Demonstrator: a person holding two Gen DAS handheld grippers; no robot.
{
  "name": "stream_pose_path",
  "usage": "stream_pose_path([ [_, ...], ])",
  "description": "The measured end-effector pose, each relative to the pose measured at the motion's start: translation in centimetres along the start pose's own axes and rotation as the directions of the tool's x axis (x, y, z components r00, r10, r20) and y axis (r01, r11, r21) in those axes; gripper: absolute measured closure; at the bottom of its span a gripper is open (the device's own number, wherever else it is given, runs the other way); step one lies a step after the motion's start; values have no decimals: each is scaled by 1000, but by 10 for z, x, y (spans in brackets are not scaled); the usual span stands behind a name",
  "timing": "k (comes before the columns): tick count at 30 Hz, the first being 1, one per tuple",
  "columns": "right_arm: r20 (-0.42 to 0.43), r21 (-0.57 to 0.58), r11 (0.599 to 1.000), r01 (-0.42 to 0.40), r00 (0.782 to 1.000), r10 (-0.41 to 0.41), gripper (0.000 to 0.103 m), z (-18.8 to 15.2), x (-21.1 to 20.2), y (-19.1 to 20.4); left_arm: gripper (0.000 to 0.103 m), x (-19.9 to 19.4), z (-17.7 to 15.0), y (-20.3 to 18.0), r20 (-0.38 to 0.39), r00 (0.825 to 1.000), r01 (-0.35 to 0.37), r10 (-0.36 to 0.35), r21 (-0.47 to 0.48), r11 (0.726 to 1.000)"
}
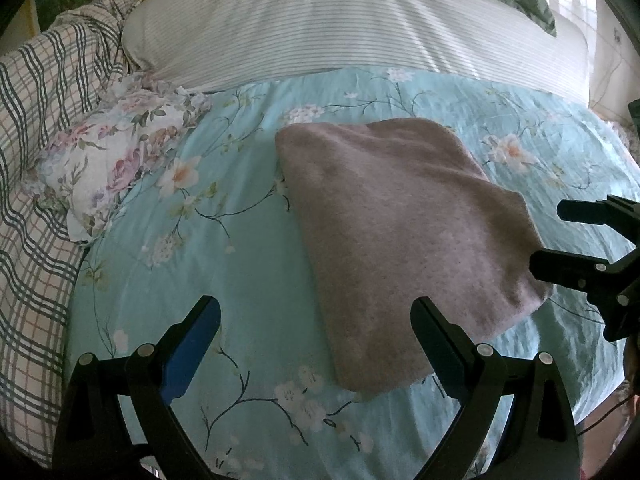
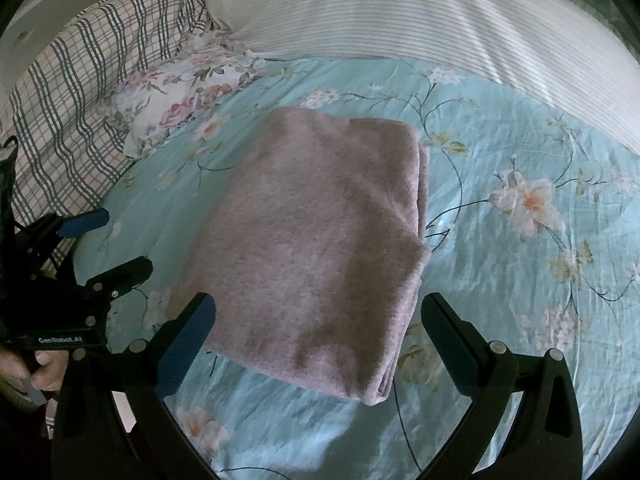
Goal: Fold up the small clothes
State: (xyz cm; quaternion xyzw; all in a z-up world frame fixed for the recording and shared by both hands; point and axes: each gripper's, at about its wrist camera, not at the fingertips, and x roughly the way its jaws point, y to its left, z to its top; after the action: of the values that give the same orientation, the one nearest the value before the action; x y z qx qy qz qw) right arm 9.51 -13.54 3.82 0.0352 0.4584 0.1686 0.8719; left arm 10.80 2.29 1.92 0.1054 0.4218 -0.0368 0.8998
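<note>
A mauve knitted garment [image 1: 400, 232] lies folded into a rectangle on the light-blue floral bedsheet [image 1: 240, 264]; it also shows in the right wrist view [image 2: 316, 240]. My left gripper [image 1: 316, 316] is open and empty, just above the garment's near left corner. My right gripper [image 2: 318, 312] is open and empty, over the garment's near edge. The right gripper also shows at the right edge of the left wrist view [image 1: 560, 236], jaws apart beside the garment. The left gripper shows at the left of the right wrist view [image 2: 120, 244], open.
A crumpled floral cloth [image 1: 116, 160] lies at the left of the sheet. A plaid blanket [image 1: 36, 128] lies along the left edge. A long striped pillow [image 1: 340, 28] spans the back. A hand [image 2: 44, 364] holds the left gripper's handle.
</note>
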Motion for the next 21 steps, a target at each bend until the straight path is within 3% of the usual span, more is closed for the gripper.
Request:
stream_pose_path([
  [21, -11, 35, 999, -4, 1000, 5, 1, 12, 24, -16, 7, 31, 17, 9, -20, 1000, -7, 6, -45, 999],
])
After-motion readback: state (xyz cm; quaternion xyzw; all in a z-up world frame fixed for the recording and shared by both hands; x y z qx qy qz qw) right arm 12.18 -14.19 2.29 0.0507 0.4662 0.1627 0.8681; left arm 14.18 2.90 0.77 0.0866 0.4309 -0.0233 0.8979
